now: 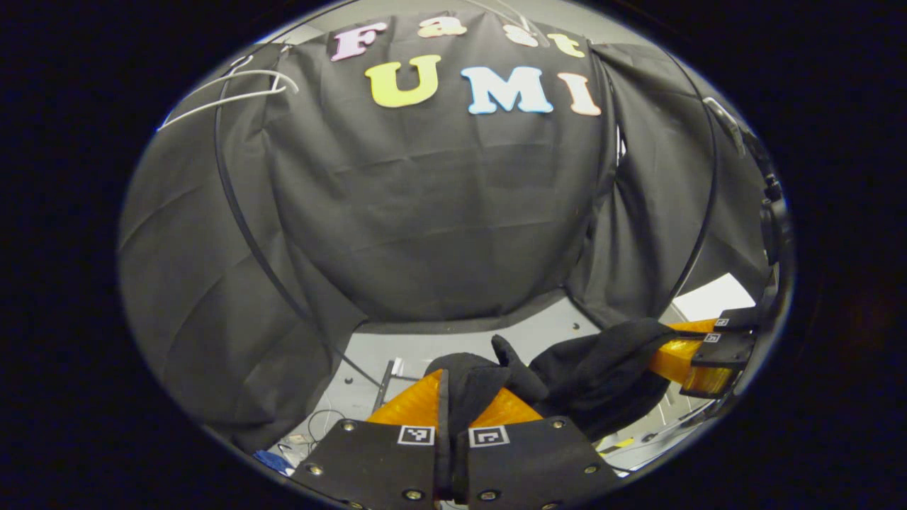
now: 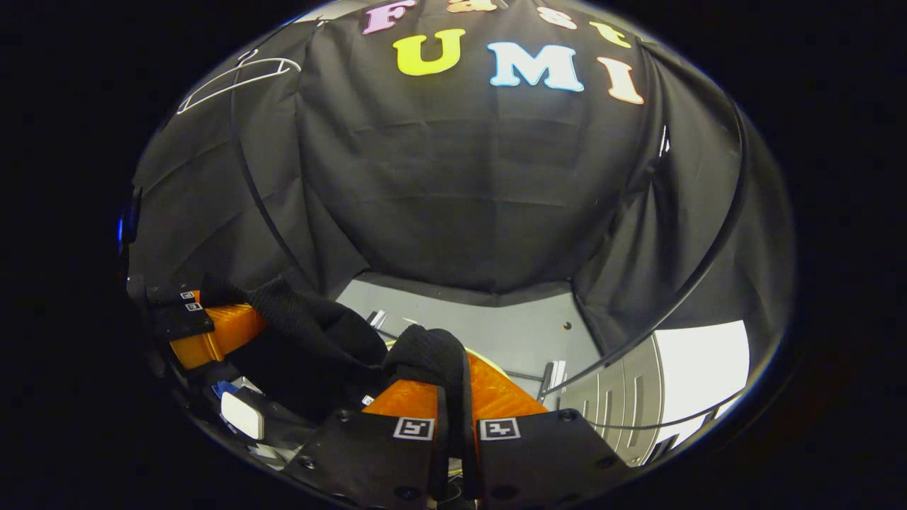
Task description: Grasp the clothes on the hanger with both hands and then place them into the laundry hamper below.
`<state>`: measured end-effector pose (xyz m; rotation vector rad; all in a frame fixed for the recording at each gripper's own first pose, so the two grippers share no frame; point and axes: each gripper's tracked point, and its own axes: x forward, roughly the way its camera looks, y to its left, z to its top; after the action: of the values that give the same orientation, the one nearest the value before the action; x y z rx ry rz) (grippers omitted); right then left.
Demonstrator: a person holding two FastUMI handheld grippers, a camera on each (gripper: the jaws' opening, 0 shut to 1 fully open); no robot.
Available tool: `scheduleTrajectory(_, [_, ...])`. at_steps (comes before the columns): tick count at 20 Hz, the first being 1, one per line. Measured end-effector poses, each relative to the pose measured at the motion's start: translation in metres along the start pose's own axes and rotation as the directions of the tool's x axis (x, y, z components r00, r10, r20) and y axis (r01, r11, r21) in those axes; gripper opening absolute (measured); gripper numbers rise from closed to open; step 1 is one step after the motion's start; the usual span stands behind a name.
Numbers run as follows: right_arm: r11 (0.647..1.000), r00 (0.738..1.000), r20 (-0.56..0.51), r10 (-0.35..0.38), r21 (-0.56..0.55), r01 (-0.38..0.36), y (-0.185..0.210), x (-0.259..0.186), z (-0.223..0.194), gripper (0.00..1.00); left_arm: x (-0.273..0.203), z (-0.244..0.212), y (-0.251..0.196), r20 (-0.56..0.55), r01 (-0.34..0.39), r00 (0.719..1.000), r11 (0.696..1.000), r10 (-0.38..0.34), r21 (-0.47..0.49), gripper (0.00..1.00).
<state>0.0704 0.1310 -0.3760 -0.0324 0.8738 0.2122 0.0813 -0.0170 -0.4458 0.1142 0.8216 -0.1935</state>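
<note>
Up close, left gripper clamped on a fold of black garment, right gripper pinching its other end, dark fabric slung between both, white hangers empty high on the booth's wall

Recording booth, black cloth walls, grey floor, white wire hangers

Below you lies the grey floor, with a thin dark cable looped on it at the left in the left gripper view and a small dark spot on it in the right gripper view.
</note>
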Motion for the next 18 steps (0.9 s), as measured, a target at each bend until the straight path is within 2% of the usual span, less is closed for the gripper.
scheduleTrajectory(3, [1.000, 0.999, -0.047, -0.005, 0.004, 0.005, -0.003, 0.001, -0.017, 0.10, 0.007, -0.030, -0.001, -0.068, 0.002, 0.998, 1.000, -0.002, -0.004, 0.01])
scheduleTrajectory(4, [1.000, 0.998, -0.061, -0.005, 0.004, 0.006, -0.003, 0.002, -0.022, 0.17, 0.008, -0.039, -0.002, -0.091, 0.009, 0.996, 1.000, -0.009, -0.003, 0.01])
scheduleTrajectory(5, [1.000, 0.997, -0.078, -0.003, 0.004, 0.004, -0.002, 0.002, -0.025, 0.18, 0.007, -0.050, -0.001, -0.119, 0.014, 0.993, 1.000, -0.014, 0.002, 0.01])
scheduleTrajectory(6, [1.000, 0.996, -0.090, 0.007, 0.009, -0.007, 0.000, 0.002, -0.031, 0.25, 0.009, -0.057, -0.001, -0.135, 0.019, 0.991, 1.000, -0.018, 0.009, 0.07])
scheduleTrajectory(8, [1.000, 0.995, -0.093, 0.023, 0.014, -0.022, 0.004, 0.002, -0.032, 0.42, 0.005, -0.055, 0.002, -0.121, 0.015, 0.993, 1.000, -0.012, 0.026, 0.37])
scheduleTrajectory(9, [1.000, 0.996, -0.083, 0.028, 0.013, -0.027, 0.005, 0.000, -0.029, 0.47, 0.003, -0.051, 0.001, -0.107, 0.018, 0.994, 0.999, -0.015, 0.031, 0.52])
scheduleTrajectory(12, [1.000, 0.997, -0.080, 0.021, -0.012, -0.022, 0.007, -0.004, -0.030, 0.98, -0.002, -0.044, 0.004, -0.083, 0.012, 0.996, 0.999, -0.008, 0.041, 0.96])
scheduleTrajectory(18, [1.000, 0.999, -0.039, 0.006, -0.002, -0.006, 0.009, -0.023, -0.022, 0.98, -0.019, -0.033, 0.015, -0.043, -0.003, 0.999, 0.999, 0.005, 0.039, 0.96])
